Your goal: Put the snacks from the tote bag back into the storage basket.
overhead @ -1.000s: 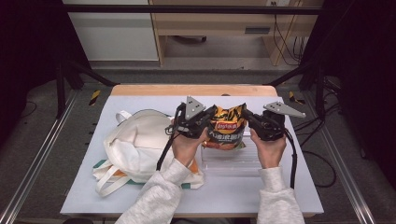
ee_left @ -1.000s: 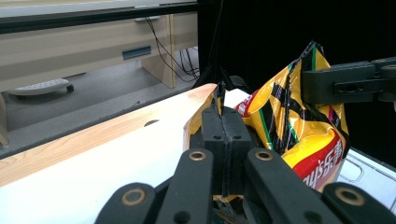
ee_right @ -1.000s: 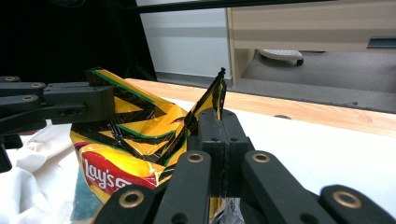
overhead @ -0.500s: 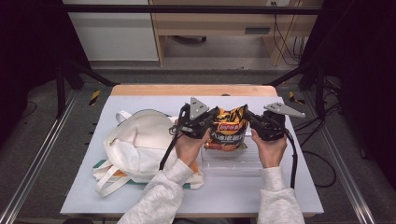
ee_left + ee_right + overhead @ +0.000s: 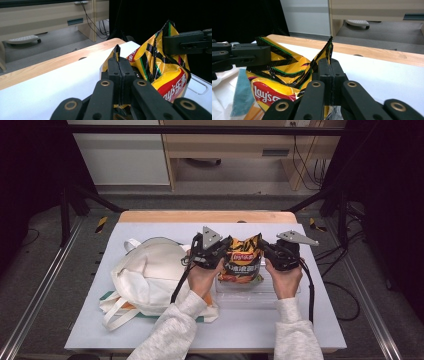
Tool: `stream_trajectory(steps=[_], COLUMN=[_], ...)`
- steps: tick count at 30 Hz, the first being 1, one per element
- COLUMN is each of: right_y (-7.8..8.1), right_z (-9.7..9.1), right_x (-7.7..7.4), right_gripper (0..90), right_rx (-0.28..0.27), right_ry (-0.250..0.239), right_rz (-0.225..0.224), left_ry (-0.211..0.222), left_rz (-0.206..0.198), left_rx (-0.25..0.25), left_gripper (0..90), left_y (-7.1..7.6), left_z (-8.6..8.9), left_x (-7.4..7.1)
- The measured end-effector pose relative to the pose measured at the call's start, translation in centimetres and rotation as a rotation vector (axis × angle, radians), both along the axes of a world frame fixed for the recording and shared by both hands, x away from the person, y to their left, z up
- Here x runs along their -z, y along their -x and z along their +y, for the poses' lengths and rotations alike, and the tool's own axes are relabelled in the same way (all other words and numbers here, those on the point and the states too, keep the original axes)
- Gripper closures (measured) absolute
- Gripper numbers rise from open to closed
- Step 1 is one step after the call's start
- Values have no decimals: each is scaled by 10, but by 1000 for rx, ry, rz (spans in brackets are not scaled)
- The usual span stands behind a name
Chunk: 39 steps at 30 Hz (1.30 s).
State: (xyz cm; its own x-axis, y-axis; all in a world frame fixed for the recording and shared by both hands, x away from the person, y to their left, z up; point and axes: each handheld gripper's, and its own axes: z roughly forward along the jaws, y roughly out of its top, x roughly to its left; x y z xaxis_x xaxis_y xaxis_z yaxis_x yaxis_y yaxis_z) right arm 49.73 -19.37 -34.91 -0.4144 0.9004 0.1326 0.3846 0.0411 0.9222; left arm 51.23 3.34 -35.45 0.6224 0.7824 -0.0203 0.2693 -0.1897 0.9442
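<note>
Over the last second little had changed: my left gripper [image 5: 223, 251] had edged slightly toward 3 o'clock, and the chip bag [image 5: 242, 262] had stayed hanging between both grippers above the clear plastic tray [image 5: 260, 292] at the centre of the bench [image 5: 320, 320]. I judged that I was holding steady to pull the top seam apart, not yet tearing it. My left gripper was clamped tight on the bag's upper corner at 9 o'clock, my right gripper [image 5: 264, 251] pinched the opposite corner at 3 o'clock, each with a thin fin of foil poking above the black jaws. The bag was glossy, crinkled film, yellow with black and green stripes and a red logo. At 9 o'clock of it lay a soft, slumped cream canvas backpack [image 5: 150, 275].
</note>
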Motion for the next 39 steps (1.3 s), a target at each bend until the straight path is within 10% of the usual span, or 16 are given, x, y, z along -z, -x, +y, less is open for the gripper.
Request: stream_trajectory(steps=[11, 20, 29, 39], right_y=[-10, -15, -7, 13], right_z=[7, 10, 5, -9], right_x=[2, 4, -8, -21], right_gripper=[855, 646, 345, 248], right_rx=[26, 41, 60, 63], right_ry=[30, 56, 22, 13], right_rz=[-28, -81, -167, -180], left_ry=[0, -11, 16, -11], left_rz=[-17, -42, -83, -98], left_rx=[-40, -72, -14, 35], left_gripper=[843, 555, 373, 290], left_y=[-9, -15, -7, 10], left_z=[1, 5, 18, 58], left_x=[3, 1, -11, -25])
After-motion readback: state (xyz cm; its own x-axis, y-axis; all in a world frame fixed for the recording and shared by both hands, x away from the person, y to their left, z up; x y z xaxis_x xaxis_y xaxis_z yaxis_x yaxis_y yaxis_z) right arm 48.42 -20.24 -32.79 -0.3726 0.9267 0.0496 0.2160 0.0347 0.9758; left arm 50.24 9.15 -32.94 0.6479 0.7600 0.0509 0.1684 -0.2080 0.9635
